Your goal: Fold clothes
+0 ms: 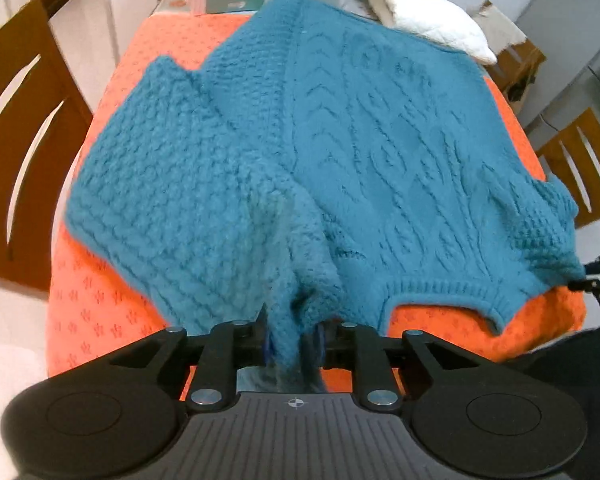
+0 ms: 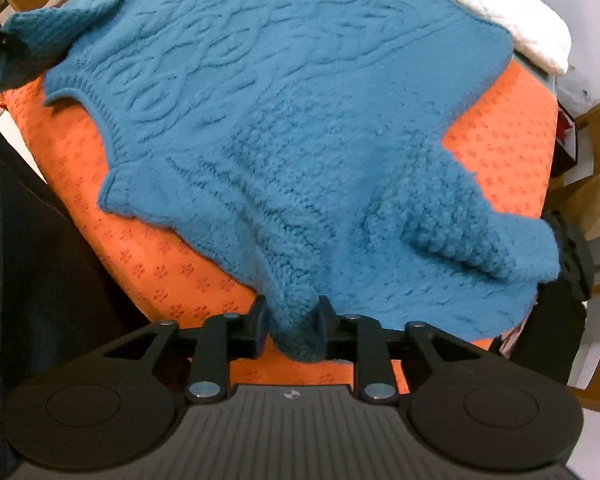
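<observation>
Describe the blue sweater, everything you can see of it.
The sweater is a teal-blue chunky knit, seemingly wool, with cable patterns down the body, bobbly textured sleeves and a ribbed neckline. It lies spread on the orange patterned cloth, its far edge near a white folded fabric. The left gripper and the right gripper each pinch a bunched part of the near edge, pulling it up off the cloth.

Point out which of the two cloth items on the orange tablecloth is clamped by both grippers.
The teal cable-knit sweater: the left gripper and right gripper each pinch its knit. The white quilted cloth lies untouched at the table's far end.
</observation>
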Action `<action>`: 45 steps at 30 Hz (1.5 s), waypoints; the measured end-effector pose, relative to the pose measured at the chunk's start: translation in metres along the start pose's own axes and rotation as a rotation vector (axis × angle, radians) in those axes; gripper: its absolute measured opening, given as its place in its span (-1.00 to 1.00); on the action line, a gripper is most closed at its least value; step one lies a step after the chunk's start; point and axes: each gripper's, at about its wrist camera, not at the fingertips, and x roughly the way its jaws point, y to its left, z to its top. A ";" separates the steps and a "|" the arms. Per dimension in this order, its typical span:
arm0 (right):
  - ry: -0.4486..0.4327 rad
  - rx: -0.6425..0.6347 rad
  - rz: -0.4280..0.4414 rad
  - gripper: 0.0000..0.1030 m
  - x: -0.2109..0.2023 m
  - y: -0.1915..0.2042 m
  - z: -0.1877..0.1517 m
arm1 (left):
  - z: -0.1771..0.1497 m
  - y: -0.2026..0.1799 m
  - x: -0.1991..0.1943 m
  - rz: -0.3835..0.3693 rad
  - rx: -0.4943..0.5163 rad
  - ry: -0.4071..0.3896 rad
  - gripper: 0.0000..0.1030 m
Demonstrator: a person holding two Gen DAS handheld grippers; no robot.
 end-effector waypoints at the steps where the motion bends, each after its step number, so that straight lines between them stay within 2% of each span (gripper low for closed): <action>1: -0.014 0.007 -0.002 -0.35 -0.006 -0.005 0.002 | 0.000 0.001 -0.002 -0.015 -0.015 -0.008 -0.36; 3: -0.047 0.031 -0.010 -0.21 -0.019 -0.018 0.005 | -0.003 -0.001 -0.005 -0.049 -0.042 -0.019 0.02; 5: -0.081 0.056 -0.019 -0.13 -0.031 -0.031 0.008 | -0.001 -0.005 -0.006 -0.083 -0.050 -0.016 0.16; 9: -0.105 0.081 -0.059 -0.03 -0.040 -0.057 0.014 | 0.000 -0.019 -0.006 -0.127 -0.031 0.007 0.18; 14: -0.089 0.034 -0.081 0.15 -0.020 -0.082 0.025 | -0.011 -0.038 0.003 -0.150 -0.032 0.025 0.19; 17: -0.065 -0.010 -0.078 0.18 0.000 -0.096 0.032 | -0.017 -0.058 0.016 -0.123 0.006 0.034 0.19; 20: -0.039 -0.066 -0.077 0.18 0.020 -0.108 0.039 | -0.018 -0.083 0.030 -0.052 0.069 0.028 0.21; 23: -0.011 -0.133 -0.060 0.18 0.040 -0.116 0.045 | -0.015 -0.097 0.039 -0.008 0.061 0.021 0.21; 25: 0.012 -0.184 -0.037 0.15 0.051 -0.119 0.048 | -0.013 -0.102 0.041 -0.001 0.031 0.011 0.22; 26: 0.023 -0.211 -0.020 -0.01 0.055 -0.118 0.049 | -0.012 -0.105 0.040 0.001 0.022 0.005 0.22; 27: 0.038 -0.230 0.001 -0.53 0.058 -0.118 0.050 | -0.011 -0.106 0.039 0.004 0.014 -0.001 0.22; 28: 0.060 -0.235 0.028 -0.67 0.059 -0.119 0.051 | -0.010 -0.108 0.038 0.010 0.007 -0.006 0.22; 31: 0.105 -0.281 0.033 -0.71 0.051 -0.121 0.051 | -0.005 -0.109 0.033 0.027 -0.016 -0.020 0.22; 35: 0.142 -0.301 -0.063 -0.75 0.030 -0.144 0.040 | 0.001 -0.104 0.022 0.029 -0.054 -0.058 0.22; 37: 0.163 -0.267 -0.103 -0.75 0.024 -0.165 0.035 | 0.006 -0.098 0.015 0.007 -0.089 -0.080 0.22; 41: 0.178 -0.177 -0.102 -0.75 0.032 -0.181 0.034 | 0.019 -0.085 0.009 -0.040 -0.146 -0.124 0.26; 43: 0.177 -0.164 -0.090 -0.69 0.040 -0.176 0.040 | 0.029 -0.079 0.010 -0.038 -0.143 -0.132 0.29; 45: 0.160 -0.145 -0.077 -0.48 0.043 -0.171 0.049 | 0.039 -0.072 0.012 -0.029 -0.133 -0.133 0.33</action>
